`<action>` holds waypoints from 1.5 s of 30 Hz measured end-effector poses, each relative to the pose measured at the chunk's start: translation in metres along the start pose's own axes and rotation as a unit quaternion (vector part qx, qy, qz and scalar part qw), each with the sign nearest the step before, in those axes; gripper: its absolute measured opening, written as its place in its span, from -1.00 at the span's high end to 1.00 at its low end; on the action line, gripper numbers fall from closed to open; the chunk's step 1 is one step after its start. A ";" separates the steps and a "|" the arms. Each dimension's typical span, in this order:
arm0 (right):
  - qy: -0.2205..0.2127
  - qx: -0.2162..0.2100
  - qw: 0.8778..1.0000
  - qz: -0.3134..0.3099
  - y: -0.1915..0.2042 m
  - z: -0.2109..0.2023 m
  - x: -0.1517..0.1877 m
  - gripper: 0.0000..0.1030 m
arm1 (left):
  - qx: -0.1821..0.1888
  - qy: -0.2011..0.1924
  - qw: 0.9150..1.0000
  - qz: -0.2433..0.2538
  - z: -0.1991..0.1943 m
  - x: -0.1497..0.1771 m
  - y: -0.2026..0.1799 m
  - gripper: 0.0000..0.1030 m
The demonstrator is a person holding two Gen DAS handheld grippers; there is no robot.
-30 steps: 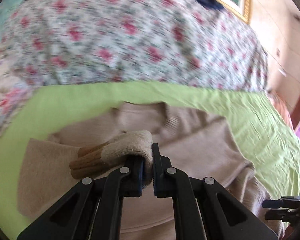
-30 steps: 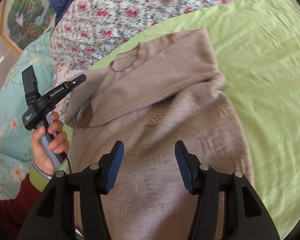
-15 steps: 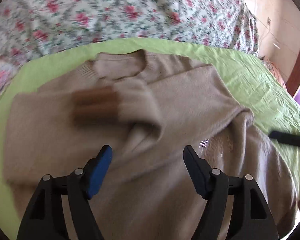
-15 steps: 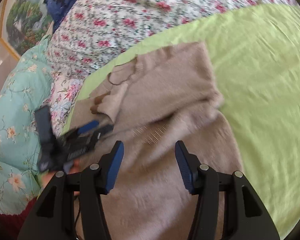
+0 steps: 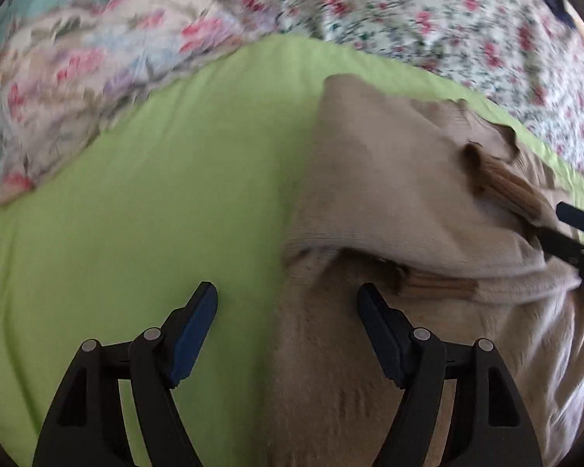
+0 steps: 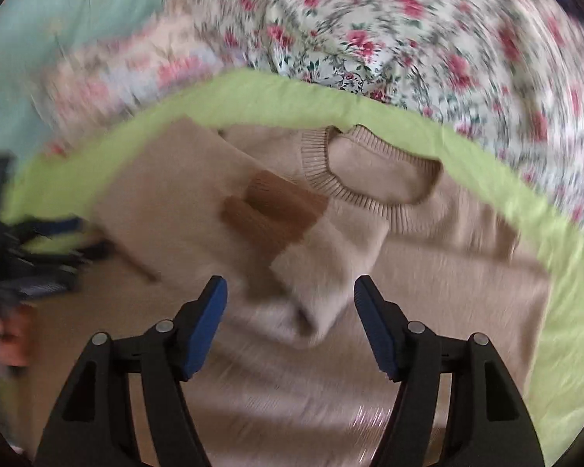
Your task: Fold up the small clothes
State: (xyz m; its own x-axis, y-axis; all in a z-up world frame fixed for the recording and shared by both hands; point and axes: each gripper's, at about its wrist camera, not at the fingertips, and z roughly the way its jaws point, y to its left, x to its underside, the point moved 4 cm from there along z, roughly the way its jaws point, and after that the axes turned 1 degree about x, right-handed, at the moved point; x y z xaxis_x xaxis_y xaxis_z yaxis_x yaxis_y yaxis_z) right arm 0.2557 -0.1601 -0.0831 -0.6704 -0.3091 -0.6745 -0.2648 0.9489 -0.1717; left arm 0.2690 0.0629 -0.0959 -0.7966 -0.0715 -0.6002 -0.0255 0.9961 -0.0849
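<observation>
A beige knit sweater [image 6: 428, 272] lies flat on a lime green sheet [image 5: 155, 202], its ribbed neck [image 6: 370, 194] at the far side. Both sleeves are folded across the chest, with their brown cuffs [image 6: 276, 210] overlapping near the neck. In the left wrist view the sweater [image 5: 370, 194] fills the right half. My left gripper [image 5: 286, 303] is open and empty over the sweater's left edge. My right gripper [image 6: 290, 295] is open and empty just above the folded sleeve end. The left gripper shows blurred at the left of the right wrist view [image 6: 27, 241].
A floral quilt [image 6: 408, 39] is heaped beyond the sweater. A pale floral pillow [image 5: 78, 89] and teal bedding [image 6: 58, 39] lie at the far left. Bare green sheet stretches left of the sweater.
My left gripper let go of the sleeve cuff, opened, and swung left to the sweater's left edge. My right gripper moved forward toward the neck, staying open. The sleeve now lies across the chest.
</observation>
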 end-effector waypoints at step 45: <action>0.168 -0.542 0.817 0.106 0.102 0.117 -0.130 -0.85 | 0.059 -0.085 0.990 -0.093 0.000 0.003 0.008 -0.59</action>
State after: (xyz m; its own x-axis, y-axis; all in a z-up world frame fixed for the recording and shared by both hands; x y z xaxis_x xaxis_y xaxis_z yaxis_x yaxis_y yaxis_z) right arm 0.3975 -0.0159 -0.0967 -0.8853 -0.3173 -0.3399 -0.4534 0.4267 0.7825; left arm 0.2667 0.0707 -0.0984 -0.6718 -0.2717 -0.6892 -0.0835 0.9522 -0.2939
